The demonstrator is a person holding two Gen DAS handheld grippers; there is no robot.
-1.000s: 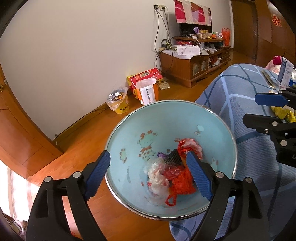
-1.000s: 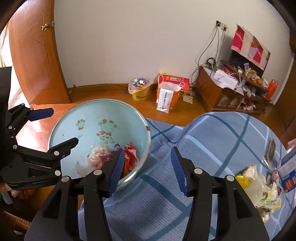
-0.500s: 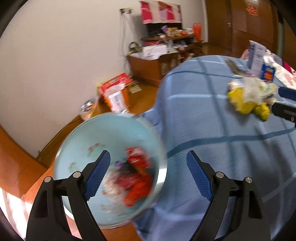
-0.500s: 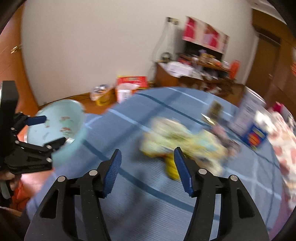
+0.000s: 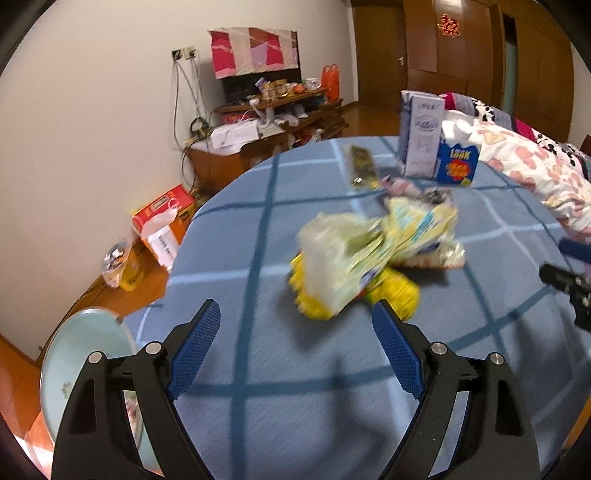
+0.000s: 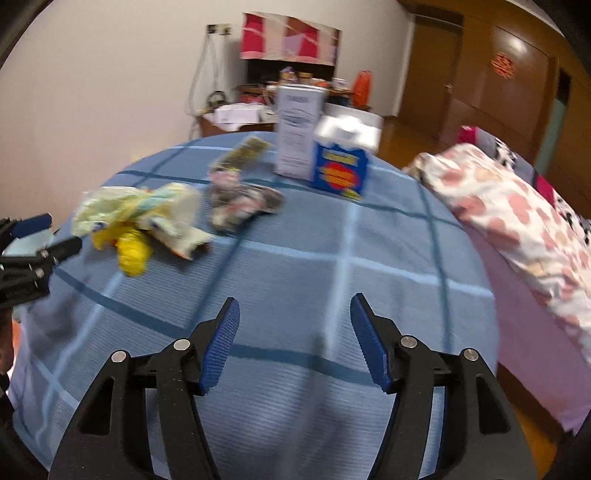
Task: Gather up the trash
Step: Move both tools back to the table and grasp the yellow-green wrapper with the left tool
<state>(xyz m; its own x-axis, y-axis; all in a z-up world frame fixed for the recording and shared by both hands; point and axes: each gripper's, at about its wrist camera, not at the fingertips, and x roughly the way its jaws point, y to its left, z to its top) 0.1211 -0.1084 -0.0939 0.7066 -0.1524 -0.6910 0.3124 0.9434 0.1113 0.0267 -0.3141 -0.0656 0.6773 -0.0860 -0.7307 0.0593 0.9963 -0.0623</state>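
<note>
I note both grippers, left gripper (image 5: pixel 295 354) and right gripper (image 6: pixel 293 341), apart, empty; wrapper pile (image 5: pixel 373 258) mid-frame uncollected; basin (image 5: pixel 85 354) lower left, contents blurred.

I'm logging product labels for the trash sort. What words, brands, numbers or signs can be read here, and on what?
"look", roughly, blurred: blue carton on the blue checked cloth.
Red double-happiness sign: wooden door.
Tall white carton: print too small to read.
Red box on the floor: print unreadable.
Yellow wrapper pile: blurred, unreadable.
</note>
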